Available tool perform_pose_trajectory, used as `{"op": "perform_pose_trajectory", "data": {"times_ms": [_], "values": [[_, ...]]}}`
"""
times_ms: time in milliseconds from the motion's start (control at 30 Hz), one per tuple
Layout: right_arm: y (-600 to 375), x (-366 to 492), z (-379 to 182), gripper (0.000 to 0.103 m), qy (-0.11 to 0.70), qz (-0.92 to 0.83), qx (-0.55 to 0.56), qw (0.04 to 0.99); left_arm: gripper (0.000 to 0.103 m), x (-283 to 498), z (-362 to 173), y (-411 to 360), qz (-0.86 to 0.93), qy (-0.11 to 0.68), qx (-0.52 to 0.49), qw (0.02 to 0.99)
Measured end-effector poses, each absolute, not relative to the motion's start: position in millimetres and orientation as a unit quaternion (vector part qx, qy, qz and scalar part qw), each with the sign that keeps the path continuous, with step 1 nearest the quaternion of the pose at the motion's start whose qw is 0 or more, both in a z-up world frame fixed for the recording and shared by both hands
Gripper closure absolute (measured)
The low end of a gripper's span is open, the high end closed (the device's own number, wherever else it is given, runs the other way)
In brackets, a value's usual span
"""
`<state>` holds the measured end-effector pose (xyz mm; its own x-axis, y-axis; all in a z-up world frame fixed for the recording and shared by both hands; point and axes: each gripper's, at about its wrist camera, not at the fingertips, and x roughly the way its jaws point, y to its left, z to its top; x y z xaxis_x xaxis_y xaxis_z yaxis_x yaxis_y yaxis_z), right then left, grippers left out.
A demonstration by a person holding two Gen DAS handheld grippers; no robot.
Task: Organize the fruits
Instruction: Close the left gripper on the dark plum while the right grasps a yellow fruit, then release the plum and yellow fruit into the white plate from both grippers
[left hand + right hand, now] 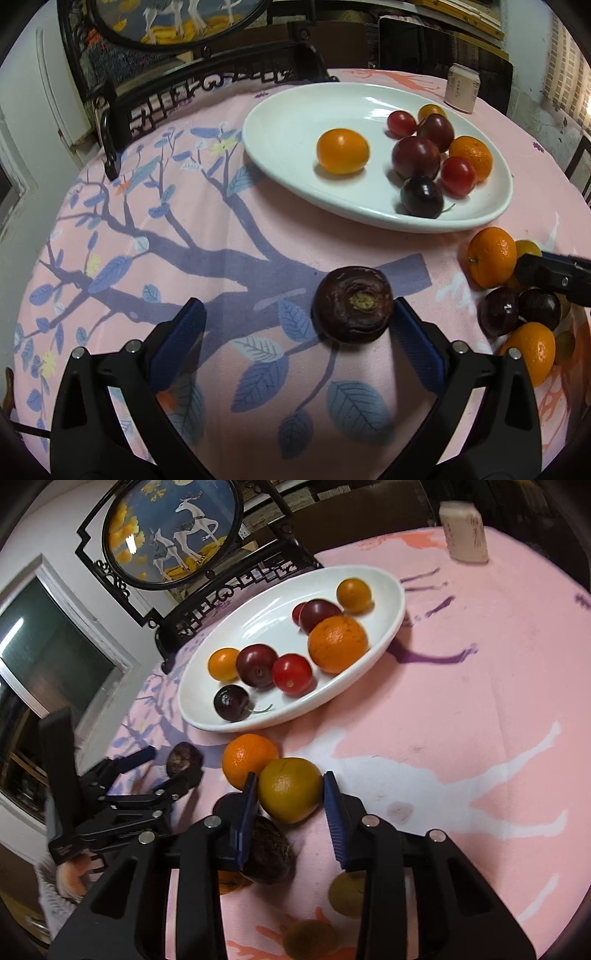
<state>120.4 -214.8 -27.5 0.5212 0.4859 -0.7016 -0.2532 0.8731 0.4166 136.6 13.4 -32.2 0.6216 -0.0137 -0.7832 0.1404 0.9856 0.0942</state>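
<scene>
A white oval plate (280, 122) (266, 616) holds several oranges, dark plums and red tomatoes. My left gripper (295, 314) (175, 762) is open around a dark wrinkled fruit (352, 304) (183, 760) on the pink cloth; the fruit lies close to the right finger and far from the left one. My right gripper (290, 784) is shut on a yellow-green fruit (290, 790) (526, 248) resting on the cloth, both blue pads against its sides. An orange (249, 760) (491, 262) touches that fruit from behind.
Loose plums (498, 312), an orange (532, 350), another dark wrinkled fruit (269, 853) and greenish fruits (347, 893) lie around the right gripper. A can (461, 88) (467, 531) stands behind the plate. A black carved stand (173, 531) with a deer picture stands at the back left.
</scene>
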Motion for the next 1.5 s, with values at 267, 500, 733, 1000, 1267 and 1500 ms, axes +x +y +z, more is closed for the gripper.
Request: {"op": "perform_pose_trajectory", "data": {"times_ms": [267,500,733,1000,1267,1500], "values": [[-221,121,-27,0.068,0.433,0.183,0.107,0.876,0.063,128,-27,-3,-0.107,0.416,0.082,0.899],[-232,112,-6,0.068,0.393,0.175,0.120,0.895,0.064,117,-8,3,-0.090,0.383,0.070,0.917],[-224,144,27,0.068,0.361,0.174,0.116,0.909,0.063,159,32,4,-0.061,0.355,0.060,0.931],[-186,205,25,0.067,0.360,0.183,0.114,0.908,0.062,221,24,3,-0.048,0.369,0.026,0.928],[-200,210,17,0.058,0.368,0.182,0.125,0.903,0.035,226,19,15,-0.041,0.376,0.009,0.926],[-221,180,22,0.042,0.360,0.175,0.144,0.905,0.016,190,22,2,-0.037,0.343,0.057,0.937]]}}
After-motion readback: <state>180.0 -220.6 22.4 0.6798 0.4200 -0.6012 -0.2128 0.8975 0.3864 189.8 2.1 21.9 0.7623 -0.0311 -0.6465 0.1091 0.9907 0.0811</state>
